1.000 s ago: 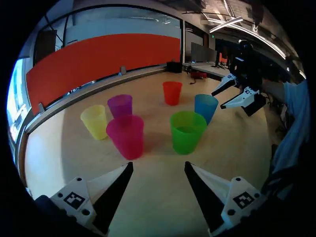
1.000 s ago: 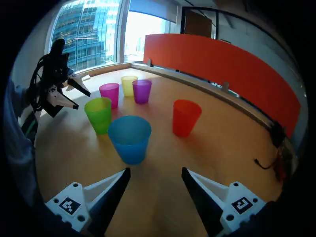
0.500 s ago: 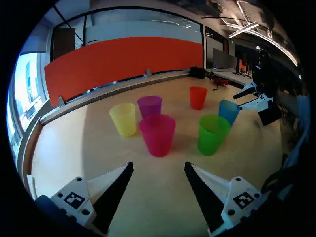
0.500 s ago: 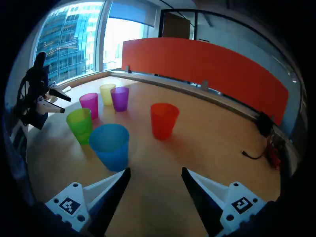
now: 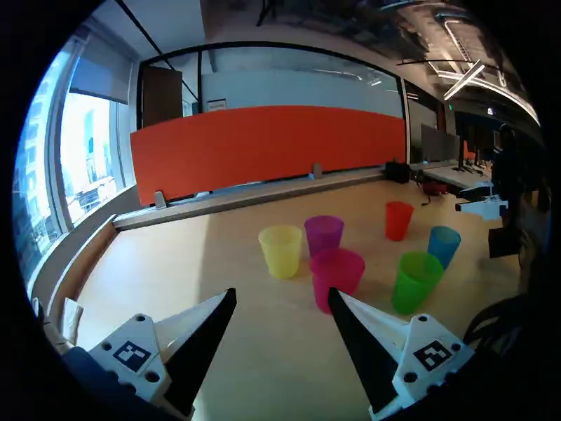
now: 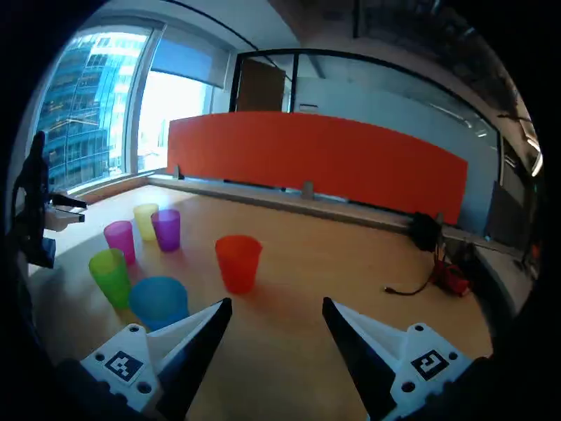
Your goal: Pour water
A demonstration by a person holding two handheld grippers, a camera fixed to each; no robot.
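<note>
While L gripper and R gripper both hang spread wide over the table, we see six cups grouped ahead, pink cup just past L's tips, blue cup beside one R finger.

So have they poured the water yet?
Not yet, it seems. Nothing looks done: the yellow cup, purple cup, pink cup, green cup, blue cup and red cup all stand upright on the table. In hand: nothing; the left gripper and right gripper are open and empty. Left: grab a cup and pour.
</note>
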